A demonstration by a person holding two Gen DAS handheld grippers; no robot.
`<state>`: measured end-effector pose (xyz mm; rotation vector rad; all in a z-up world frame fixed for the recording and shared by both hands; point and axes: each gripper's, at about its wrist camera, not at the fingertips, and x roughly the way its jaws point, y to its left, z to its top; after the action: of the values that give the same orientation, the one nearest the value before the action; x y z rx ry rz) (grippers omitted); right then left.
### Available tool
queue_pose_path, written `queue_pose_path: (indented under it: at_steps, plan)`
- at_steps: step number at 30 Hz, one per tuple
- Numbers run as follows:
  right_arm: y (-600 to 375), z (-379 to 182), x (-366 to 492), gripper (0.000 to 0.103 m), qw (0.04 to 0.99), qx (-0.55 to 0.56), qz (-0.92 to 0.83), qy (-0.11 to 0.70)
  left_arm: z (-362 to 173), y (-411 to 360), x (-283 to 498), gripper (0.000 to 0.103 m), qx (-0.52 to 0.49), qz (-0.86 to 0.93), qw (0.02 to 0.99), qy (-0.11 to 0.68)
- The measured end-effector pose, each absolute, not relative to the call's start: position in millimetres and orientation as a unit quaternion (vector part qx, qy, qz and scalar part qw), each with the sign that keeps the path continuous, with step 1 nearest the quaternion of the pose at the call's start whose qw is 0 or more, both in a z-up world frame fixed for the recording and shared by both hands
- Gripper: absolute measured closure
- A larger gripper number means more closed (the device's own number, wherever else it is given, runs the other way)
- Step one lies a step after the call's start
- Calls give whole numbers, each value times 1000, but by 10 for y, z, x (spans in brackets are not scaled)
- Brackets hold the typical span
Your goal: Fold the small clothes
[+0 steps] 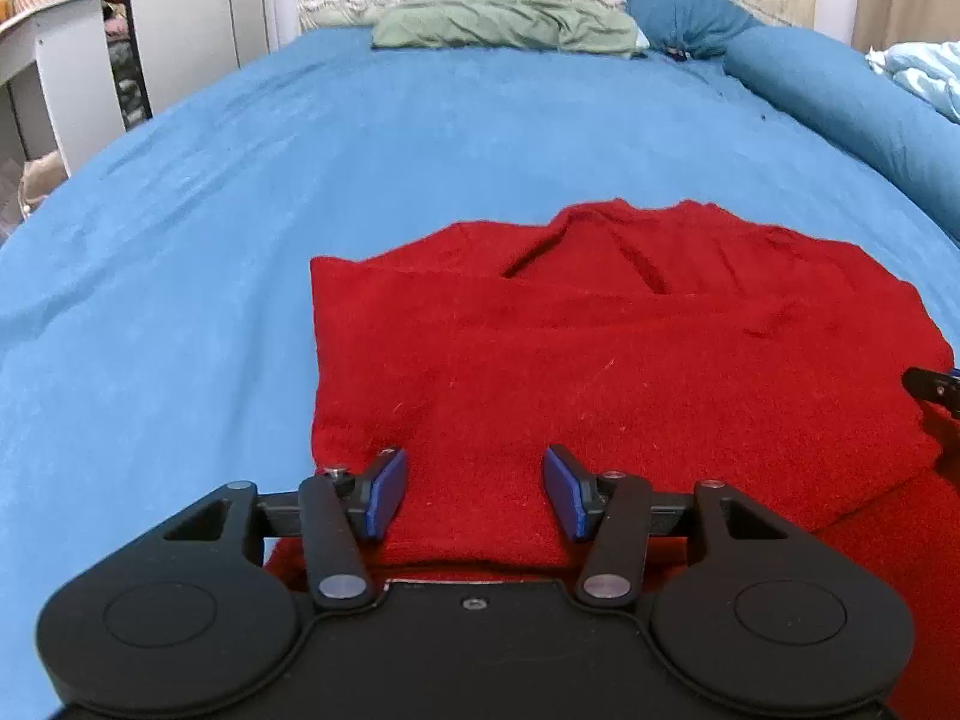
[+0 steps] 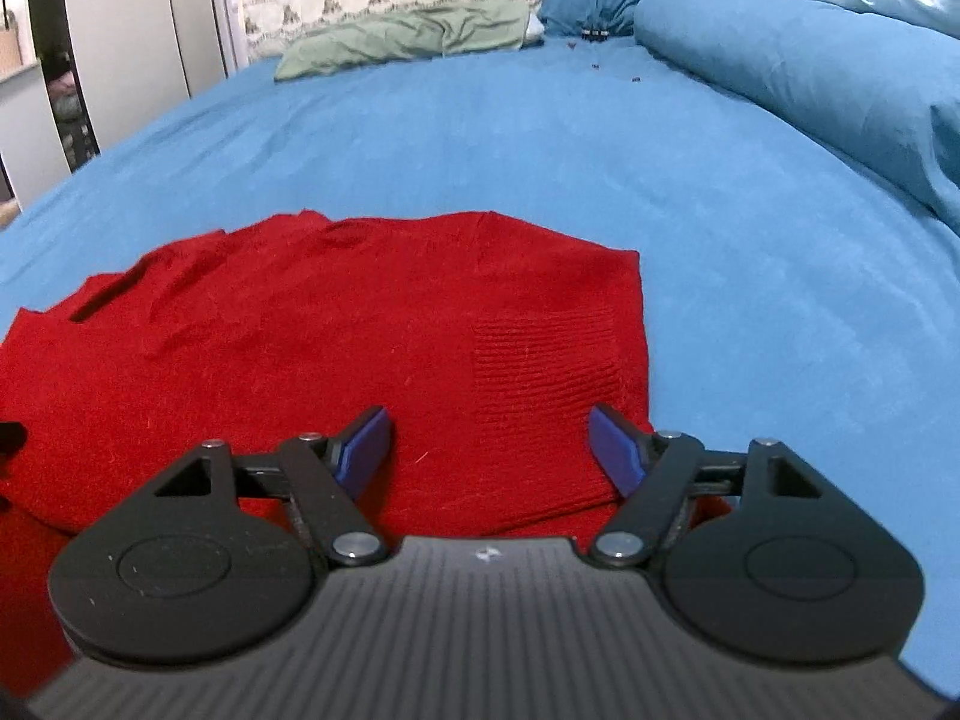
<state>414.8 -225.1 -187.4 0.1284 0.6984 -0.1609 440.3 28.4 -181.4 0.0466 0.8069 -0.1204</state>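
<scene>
A red knit sweater [image 1: 600,360] lies partly folded on a blue bedsheet [image 1: 240,180], its near edge just under two hand-held grippers. The left gripper [image 1: 474,492] hovers over the sweater's left side with blue pads spread and nothing between them; the right gripper [image 2: 492,450] stands wider apart above a ribbed cuff [image 2: 540,372] near the right edge, also empty. The fabric looks soft, light and limp, likely to sag and drag against the sheet rather than hold a crease. The fuzzy knit should grip well in the pads. The best hold is probably a pinch at the near corners, both layers together, lifting evenly so the fold stays square.
</scene>
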Motion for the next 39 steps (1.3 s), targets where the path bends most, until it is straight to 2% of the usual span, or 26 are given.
queue_pose_path:
  at_steps: [6,11,13,16,18,22,26,31,35,37,39]
  plan:
    - [-2289,-1832,4033,12,942,70,-63,321,-1757,183,4269,43,16,-36,926,375]
    - [-2322,-1419,3657,10,952,89,-65,285,-1334,214,3870,25,9,-30,943,331]
    - [-2341,-1130,3379,7,957,99,-59,265,-1068,258,3623,8,4,-31,946,322]
    - [-2370,-658,2878,4,961,106,-44,250,-617,335,3139,7,-2,-29,954,299]
    - [-2395,-341,2473,0,963,108,-39,244,-335,375,2802,1,-5,-33,955,295]
    - [-2453,84,1735,0,963,104,-19,249,54,429,2113,0,7,-43,957,286]
    - [-2489,193,1112,0,959,99,-9,264,47,512,1592,0,-5,-50,951,306]
    - [-2451,-116,545,0,950,81,-14,300,-440,674,1259,0,-38,-37,928,370]
    - [-2464,-532,293,0,937,103,-21,333,-821,752,1058,3,-41,-29,923,382]
    - [-2456,-742,234,0,931,102,-33,349,-1004,786,1015,12,-42,-23,922,384]
    - [-2424,-933,213,6,925,101,-42,363,-1165,814,1000,19,-39,-17,921,387]
